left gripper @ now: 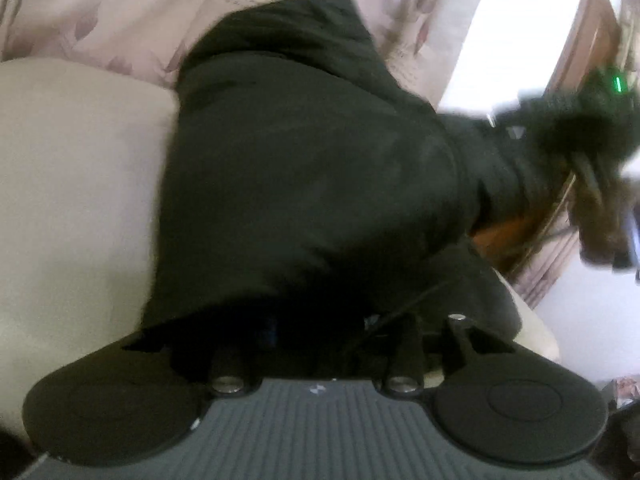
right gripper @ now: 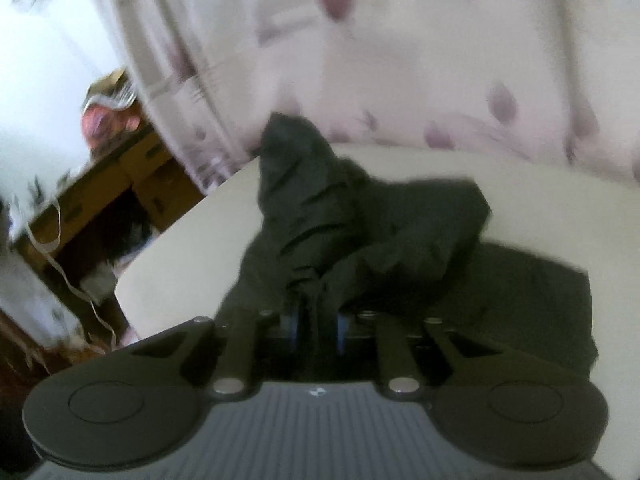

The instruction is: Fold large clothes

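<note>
A large black garment (left gripper: 304,168) is lifted off a cream table (left gripper: 72,184). In the left wrist view it hangs stretched between both grippers. My left gripper (left gripper: 316,332) is shut on its near edge, its fingers buried in the cloth. The right gripper (left gripper: 568,132) shows at the right, blurred, holding the far end. In the right wrist view my right gripper (right gripper: 318,320) is shut on a bunched fold of the garment (right gripper: 360,232), whose other part lies on the table (right gripper: 180,264).
A floral pink curtain (right gripper: 440,60) hangs behind the table. A wooden desk (right gripper: 100,200) with drawers and a loose white cord stands to the left in the right wrist view. A bright window (left gripper: 520,40) is at the upper right.
</note>
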`<state>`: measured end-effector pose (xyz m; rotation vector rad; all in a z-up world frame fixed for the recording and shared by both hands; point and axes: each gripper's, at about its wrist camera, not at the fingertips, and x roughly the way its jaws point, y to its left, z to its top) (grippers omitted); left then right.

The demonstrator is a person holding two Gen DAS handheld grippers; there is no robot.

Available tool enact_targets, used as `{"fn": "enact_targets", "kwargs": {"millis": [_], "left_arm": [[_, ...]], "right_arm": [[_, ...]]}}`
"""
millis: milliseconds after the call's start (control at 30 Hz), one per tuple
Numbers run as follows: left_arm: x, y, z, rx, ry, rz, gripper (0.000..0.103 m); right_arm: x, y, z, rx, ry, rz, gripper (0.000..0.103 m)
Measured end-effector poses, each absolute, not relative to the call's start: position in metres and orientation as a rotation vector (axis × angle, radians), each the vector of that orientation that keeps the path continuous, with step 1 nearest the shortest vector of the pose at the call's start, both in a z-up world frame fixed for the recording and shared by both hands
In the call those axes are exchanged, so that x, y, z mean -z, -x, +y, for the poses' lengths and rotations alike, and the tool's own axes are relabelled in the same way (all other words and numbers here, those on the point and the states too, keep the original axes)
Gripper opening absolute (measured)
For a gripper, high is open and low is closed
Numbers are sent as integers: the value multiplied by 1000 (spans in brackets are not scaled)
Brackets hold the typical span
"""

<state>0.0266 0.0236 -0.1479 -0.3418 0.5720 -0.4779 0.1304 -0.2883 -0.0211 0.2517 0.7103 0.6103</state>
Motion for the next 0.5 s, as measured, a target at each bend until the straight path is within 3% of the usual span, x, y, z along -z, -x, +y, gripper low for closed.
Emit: {"fn": "enact_targets", "kwargs": {"millis": [33,133,267,300,367,400,500], "left_arm": [[146,-26,23,480,329,581,39],[140,-25,16,508,254,567,52],[139,-28,8,515,224,565,60],[140,-29,6,518,221,565,63],[139,-33,0,518,206,563,66],[140,-32,-4,518,197,561,67],[139,-39,-8,519,182,556,70]], "right_arm": [[30,-127,-295,-595,-281,717,8],[62,-117,-317,-554,-393,746,8],[77,-109,-338,-621,-647,713,12],[73,-112,-341,-611,-700,703,18],[64,-120,-344,-586,-740,710,56],[58,-126,-342,-586,-738,711,100],[31,-146,-318,-615,-676,723,103]]}}
